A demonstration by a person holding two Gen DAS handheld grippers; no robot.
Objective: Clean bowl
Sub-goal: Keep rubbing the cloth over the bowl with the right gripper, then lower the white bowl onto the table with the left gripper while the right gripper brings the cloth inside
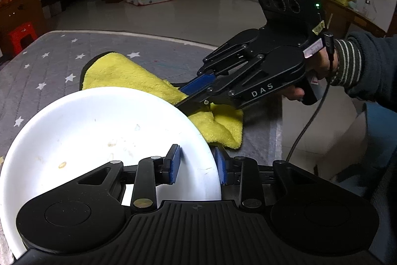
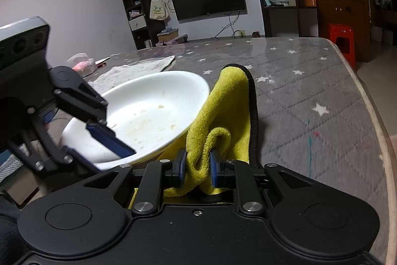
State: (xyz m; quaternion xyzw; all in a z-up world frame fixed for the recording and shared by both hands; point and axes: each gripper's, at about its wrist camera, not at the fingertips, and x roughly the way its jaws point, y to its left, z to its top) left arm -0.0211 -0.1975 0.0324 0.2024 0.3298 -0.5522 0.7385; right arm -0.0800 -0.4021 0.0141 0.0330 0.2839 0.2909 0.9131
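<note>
A white bowl (image 1: 99, 140) with yellowish food specks inside is tilted above the grey star-patterned table. My left gripper (image 1: 197, 167) is shut on the bowl's near rim, one blue pad inside and one outside. A yellow cloth (image 1: 129, 76) with a black edge lies behind and to the right of the bowl. My right gripper (image 1: 183, 97) reaches in from the right and is shut on that cloth. In the right wrist view the yellow cloth (image 2: 223, 121) bunches between the right gripper's (image 2: 197, 167) blue pads, right beside the bowl (image 2: 153, 113). The left gripper (image 2: 109, 138) clamps the bowl's rim at the left.
A pale rag (image 2: 139, 68) and a pink packet (image 2: 83, 65) lie on the table's (image 2: 310, 81) far side. The table edge (image 2: 372, 106) curves along the right. A red stool (image 2: 341, 37) stands beyond it. A sleeved hand (image 1: 347, 61) holds the right gripper.
</note>
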